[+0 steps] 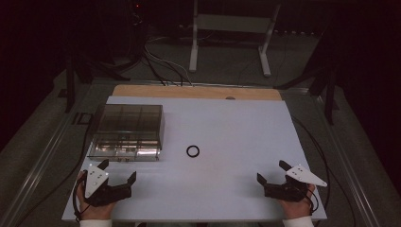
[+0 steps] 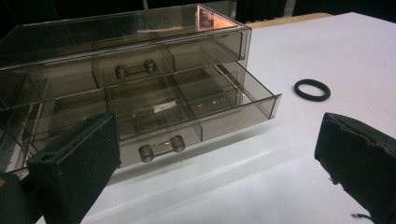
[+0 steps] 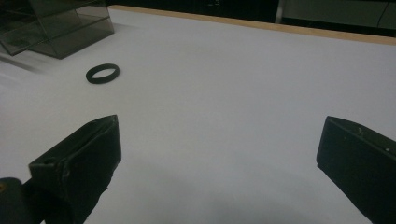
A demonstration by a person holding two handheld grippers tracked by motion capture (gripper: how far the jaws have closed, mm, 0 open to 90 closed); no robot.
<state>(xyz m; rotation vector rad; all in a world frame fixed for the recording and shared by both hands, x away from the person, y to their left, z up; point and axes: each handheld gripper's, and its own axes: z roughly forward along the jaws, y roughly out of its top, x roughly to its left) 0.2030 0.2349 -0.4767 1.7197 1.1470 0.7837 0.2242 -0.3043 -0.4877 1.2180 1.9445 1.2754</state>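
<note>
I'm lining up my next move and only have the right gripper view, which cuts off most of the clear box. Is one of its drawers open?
Observer: Yes. The lower drawer of the box is pulled partway out toward the person; the upper drawer is shut.
Operator: And where is the left gripper?
Observer: The left gripper sits near the table's front edge, just in front of the box, jaws open with nothing between them.
</note>
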